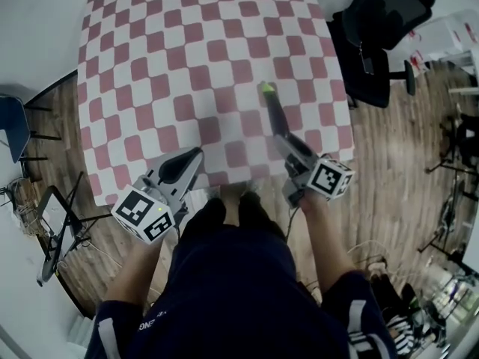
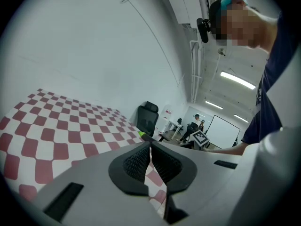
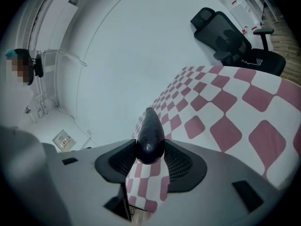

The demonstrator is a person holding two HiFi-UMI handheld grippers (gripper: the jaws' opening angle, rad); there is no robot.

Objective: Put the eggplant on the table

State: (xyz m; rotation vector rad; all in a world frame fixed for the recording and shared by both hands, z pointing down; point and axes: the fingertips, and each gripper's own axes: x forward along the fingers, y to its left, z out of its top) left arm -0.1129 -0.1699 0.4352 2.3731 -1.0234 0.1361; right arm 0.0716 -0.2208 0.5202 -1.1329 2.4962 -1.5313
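A dark, slim eggplant (image 1: 278,116) with a green stem end sticks out forward from my right gripper (image 1: 289,142), which is shut on its blunt end. It hangs over the near right part of the table (image 1: 187,43), which has a red-and-white checked cloth; I cannot tell whether it touches the cloth. In the right gripper view the eggplant (image 3: 149,132) sits wedged between the two black pads of my right gripper (image 3: 149,150). My left gripper (image 1: 192,157) is over the table's near edge, its jaws (image 2: 150,162) together with nothing between them. The eggplant's green tip (image 2: 141,133) shows beyond them.
A black office chair (image 1: 382,28) stands against the table's right side. On the wooden floor to the left are a blue chair (image 1: 12,128) and a folded black stand (image 1: 57,226). More stands and cables crowd the floor at the right. The person's shoes (image 1: 228,214) meet the table's near edge.
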